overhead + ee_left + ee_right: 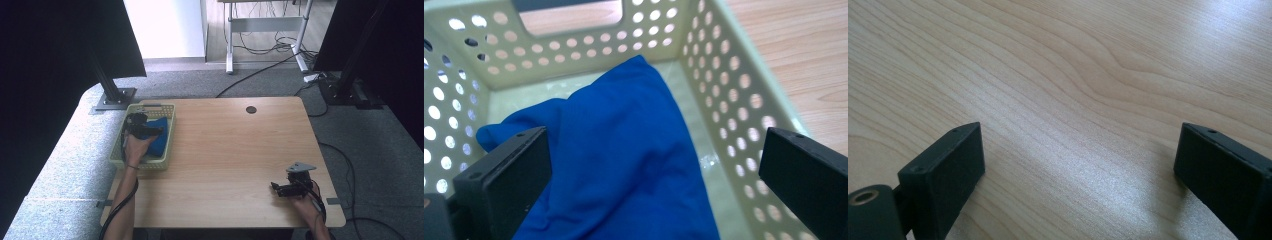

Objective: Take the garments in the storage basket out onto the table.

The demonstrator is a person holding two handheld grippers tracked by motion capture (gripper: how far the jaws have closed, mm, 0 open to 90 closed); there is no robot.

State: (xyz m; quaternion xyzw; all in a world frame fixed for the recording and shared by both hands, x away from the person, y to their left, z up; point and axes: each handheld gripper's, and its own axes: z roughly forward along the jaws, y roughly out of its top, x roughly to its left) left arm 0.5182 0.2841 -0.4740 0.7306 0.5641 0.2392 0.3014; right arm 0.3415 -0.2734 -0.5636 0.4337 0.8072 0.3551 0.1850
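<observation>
Hovering left gripper (pixel 651 165), jaws wide, soft blue cloth (pixel 624 155), perforated plastic basket (pixel 729 75)

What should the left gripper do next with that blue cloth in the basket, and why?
Probably lower the left gripper a little and close on the blue cloth. Its jaws stand wide open over the cloth, which lies loose on the floor of the perforated basket, nothing gripped yet. The right gripper is open over bare table, so it plays no part.
</observation>
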